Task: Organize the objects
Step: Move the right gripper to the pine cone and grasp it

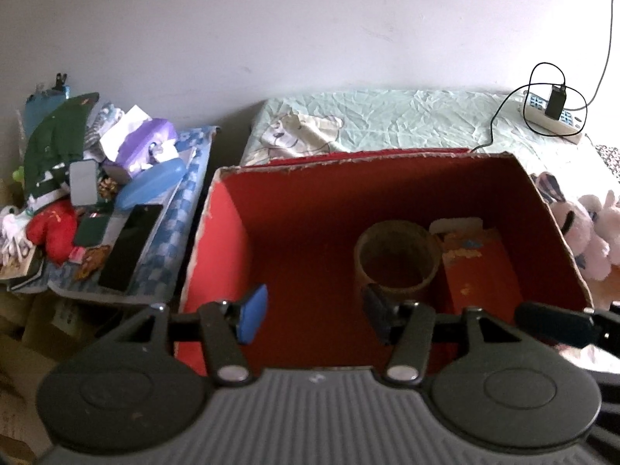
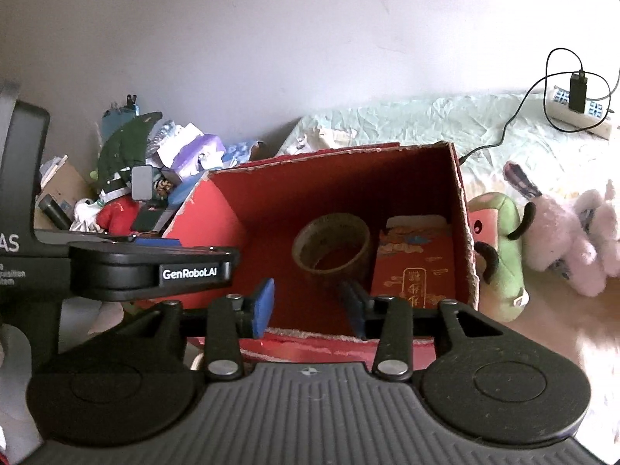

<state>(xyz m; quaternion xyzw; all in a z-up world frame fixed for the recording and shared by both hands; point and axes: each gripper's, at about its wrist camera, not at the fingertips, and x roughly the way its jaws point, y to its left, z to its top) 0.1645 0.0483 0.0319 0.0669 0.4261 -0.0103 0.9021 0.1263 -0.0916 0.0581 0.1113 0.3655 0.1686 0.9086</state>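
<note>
An open red cardboard box (image 1: 228,228) (image 2: 221,209) stands on the bed. Inside it lie a brown tape roll (image 1: 403,290) (image 2: 329,271) and, to its right, a red packet with gold print (image 1: 480,271) (image 2: 414,267). My left gripper (image 1: 314,314) hangs open over the box's near left part, with nothing between its pads. My right gripper (image 2: 309,306) is open over the box's near edge, just in front of the tape roll, and it too holds nothing. The left gripper's black body (image 2: 155,271) shows at the left of the right wrist view.
A cluttered side table left of the box holds a black phone (image 1: 130,248), a blue case (image 1: 151,188), a purple tissue pack (image 1: 143,143) and a red plush (image 1: 54,228). Right of the box lie a green plush (image 2: 500,248) and pink plush toys (image 2: 569,240). A power strip (image 2: 581,112) with cable sits far right.
</note>
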